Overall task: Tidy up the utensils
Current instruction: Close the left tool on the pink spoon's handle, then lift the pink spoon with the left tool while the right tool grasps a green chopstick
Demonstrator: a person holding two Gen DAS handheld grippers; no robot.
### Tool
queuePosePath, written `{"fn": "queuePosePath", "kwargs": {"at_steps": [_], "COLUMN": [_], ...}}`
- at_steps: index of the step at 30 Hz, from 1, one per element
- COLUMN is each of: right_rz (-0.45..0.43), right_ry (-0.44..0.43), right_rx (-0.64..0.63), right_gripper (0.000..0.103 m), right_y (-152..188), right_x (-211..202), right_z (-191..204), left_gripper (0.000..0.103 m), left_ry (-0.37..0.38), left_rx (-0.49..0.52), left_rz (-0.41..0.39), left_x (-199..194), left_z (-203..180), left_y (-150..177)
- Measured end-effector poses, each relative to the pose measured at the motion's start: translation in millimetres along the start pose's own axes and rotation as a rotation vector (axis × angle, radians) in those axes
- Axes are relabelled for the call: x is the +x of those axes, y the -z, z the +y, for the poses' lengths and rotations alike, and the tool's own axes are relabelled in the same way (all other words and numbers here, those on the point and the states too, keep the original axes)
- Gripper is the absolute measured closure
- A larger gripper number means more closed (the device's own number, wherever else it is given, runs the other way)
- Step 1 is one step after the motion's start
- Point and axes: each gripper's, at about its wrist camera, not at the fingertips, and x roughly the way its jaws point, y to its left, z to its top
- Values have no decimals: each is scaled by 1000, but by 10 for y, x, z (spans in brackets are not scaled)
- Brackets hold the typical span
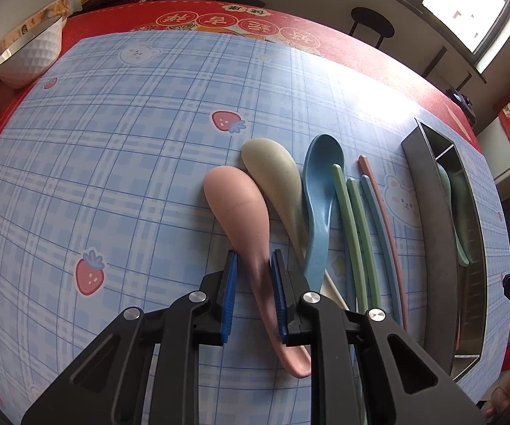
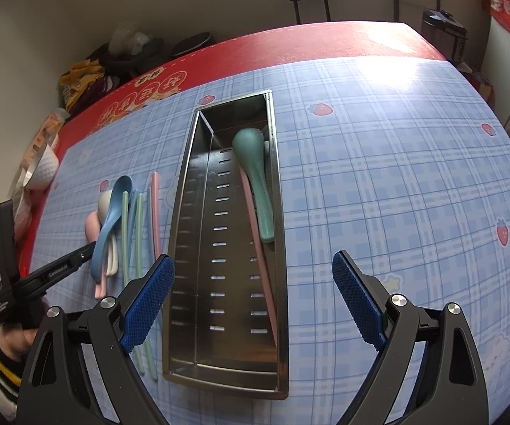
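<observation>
- Your left gripper (image 1: pixel 254 295) sits low over the pink spoon (image 1: pixel 244 226), its blue pads (image 1: pixel 229 294) on either side of the handle; the right pad looks to be touching, the left shows a thin gap, so you cannot tell whether the jaws are clamped yet.
- The pink spoon lies bowl-down on the blue checked cloth (image 1: pixel 113 163), bowl pointing away from you.
- Just beside it, to its right, lie a cream spoon (image 1: pixel 272 177) and a blue spoon (image 1: pixel 320 194), their handles crossing.
- Further right are two green chopsticks (image 1: pixel 352 226), a blue chopstick (image 1: pixel 378 226) and a pink chopstick (image 1: pixel 382 212), side by side.
- Your right gripper (image 2: pixel 253 301) hovers over the near end of the metal tray (image 2: pixel 187 233), jaws wide apart and holding nothing.
- In the tray's right compartment a green spoon (image 2: pixel 255 173) rests against the wall, with another pink chopstick (image 2: pixel 262 265) beside it.
- A white bowl (image 1: pixel 30 55) stands well apart at the far left.
</observation>
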Motion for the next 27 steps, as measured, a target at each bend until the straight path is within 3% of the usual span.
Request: {"fn": "queuePosePath", "kwargs": {"at_steps": [9, 16, 27], "right_rz": [3, 1, -4], "right_ry": [-13, -12, -5], "right_rx": [5, 12, 24], "right_gripper": [15, 15, 15], "right_y": [33, 75, 98], "right_x": [-11, -32, -68], "right_z": [32, 27, 32], "left_gripper": [85, 85, 85], "left_ry": [-78, -139, -171], "left_rx": [52, 97, 117], "left_rz": [16, 6, -39], "left_x": [-87, -133, -163], "left_z": [208, 165, 83], "left_y": [109, 239, 351]}}
